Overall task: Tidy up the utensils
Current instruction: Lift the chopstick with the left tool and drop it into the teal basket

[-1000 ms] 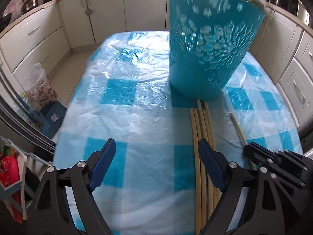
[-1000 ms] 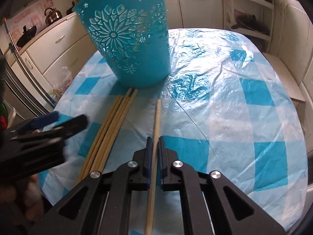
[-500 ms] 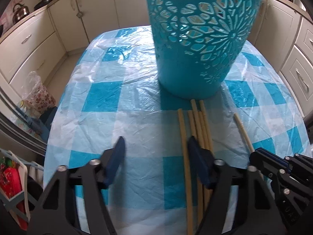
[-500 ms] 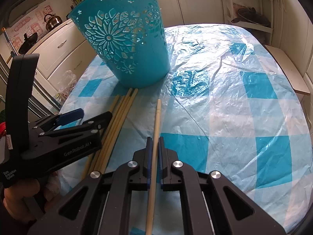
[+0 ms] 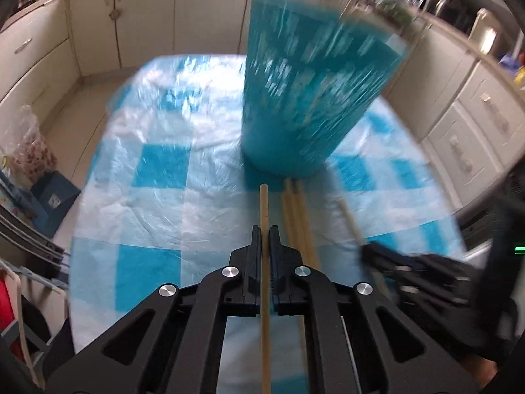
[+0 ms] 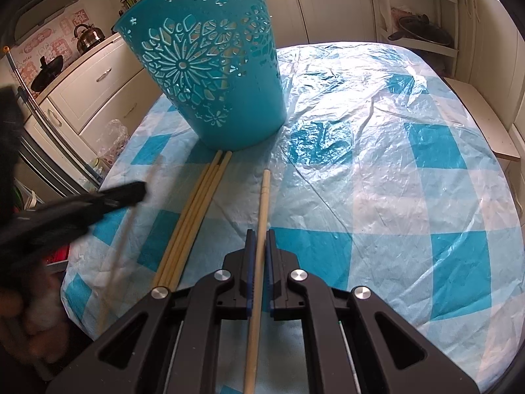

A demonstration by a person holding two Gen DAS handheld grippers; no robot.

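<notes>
Left gripper (image 5: pixel 265 229): my jaws are clamped on one stick (image 5: pixel 264 207), which runs straight out between the pads toward the bin.
Right gripper (image 6: pixel 258 234): my jaws are clamped on a second stick (image 6: pixel 264 190), its far end short of the bin and apart from the bundle.
Bundle (image 6: pixel 197 210): the remaining sticks lie side by side on the cloth, their tips touching or just beside the bin's base; I cannot tell which.
Bin (image 6: pixel 210 75): upright on the table (image 6: pixel 426 170), rim well above both grippers; the mouth is not visible from either wrist.
Step in hand: judged as lifting each held stick to drop it into the bin.
Technique: raise first, then tip the leading end over the rim; keep each stick in line with its jaws so it does not pivot in the grip.
Sequence: feed one stick at a time, since my two grippers sit close together.
Edges: the table's near edge lies just under both grippers; a stick released here could roll off.
Open room: the cloth right of the bin is bare and gives the right gripper clear travel; cabinets stand well back.
</notes>
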